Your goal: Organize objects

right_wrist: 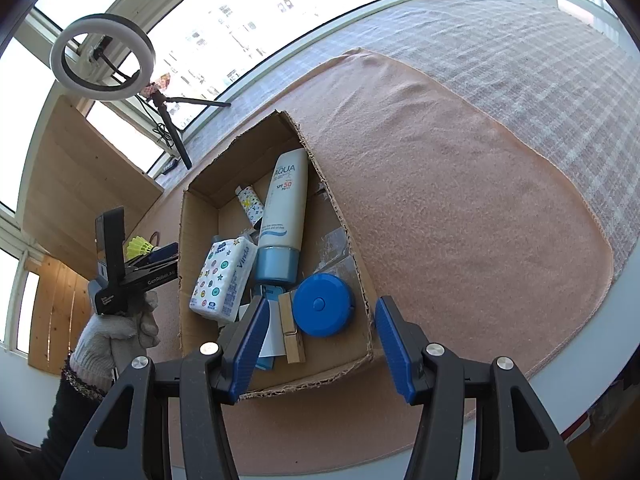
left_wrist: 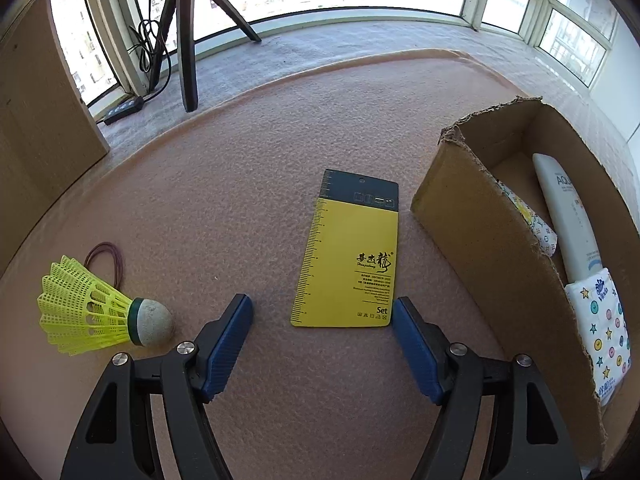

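A yellow and dark card [left_wrist: 349, 256] lies flat on the pink cloth [left_wrist: 240, 184]. My left gripper [left_wrist: 322, 309] is open and empty, its tips just at the card's near edge. A yellow shuttlecock [left_wrist: 96, 312] and a brown rubber band [left_wrist: 107, 260] lie to its left. A cardboard box [left_wrist: 488, 248] stands on the right. My right gripper [right_wrist: 322, 314] is open and empty above the box [right_wrist: 200, 216], which holds a sunscreen tube [right_wrist: 285, 208], tissue pack [right_wrist: 222, 276], blue round tape measure [right_wrist: 322, 304] and wooden clothespin [right_wrist: 291, 336].
A black tripod [left_wrist: 188, 40] with cables and a power strip [left_wrist: 124, 109] stands at the back left by the window. A wooden panel [left_wrist: 36, 120] is at the left. A ring light [right_wrist: 105, 62] tops the tripod. The table edge [right_wrist: 580, 380] runs at the right.
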